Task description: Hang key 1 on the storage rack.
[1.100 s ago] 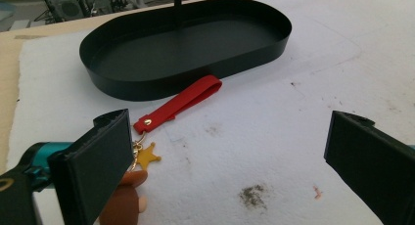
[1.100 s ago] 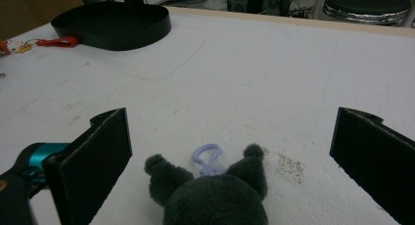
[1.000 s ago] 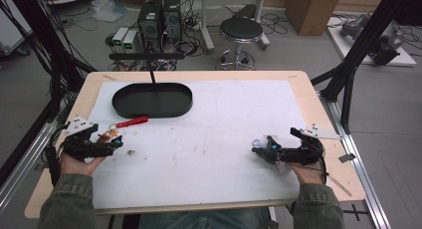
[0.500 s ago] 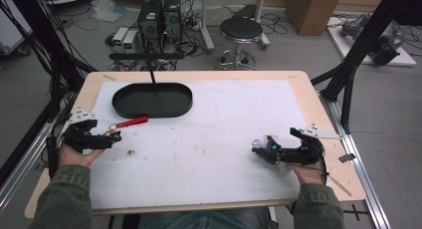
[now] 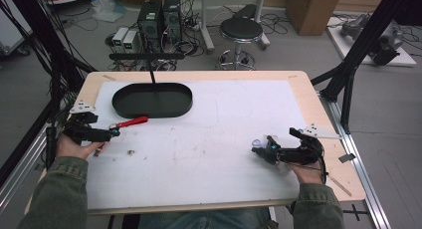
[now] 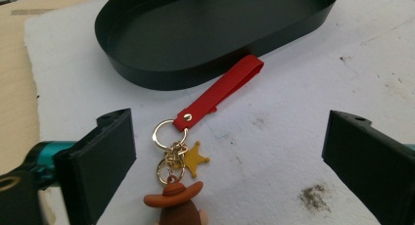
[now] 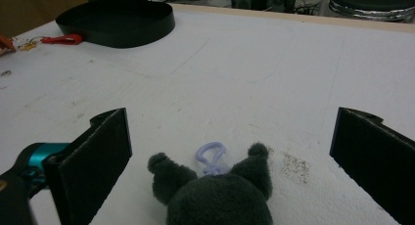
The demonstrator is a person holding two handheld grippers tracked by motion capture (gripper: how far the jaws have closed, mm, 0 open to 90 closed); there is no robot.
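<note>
White-topped counter (image 5: 209,139): cowboy keychain (image 6: 178,186) sits between the wide-apart left gripper (image 6: 230,161) jaws, red strap toward black tray (image 6: 205,34); right gripper (image 7: 230,161) also apart, straddling grey plush (image 7: 215,198).

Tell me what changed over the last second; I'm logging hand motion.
The left gripper moved up the table toward the red-strap keychain, jaws open around it, not gripping. The right gripper, plush keychain and black tray stayed put.

Red strap keychain (image 6: 219,91) w/ gold star & cowboy hat guy lying flat, strap tip touching black oval tray (image 6: 215,36), grey plush toy (image 7: 218,198) w/ purple clip lying on white mat
</note>
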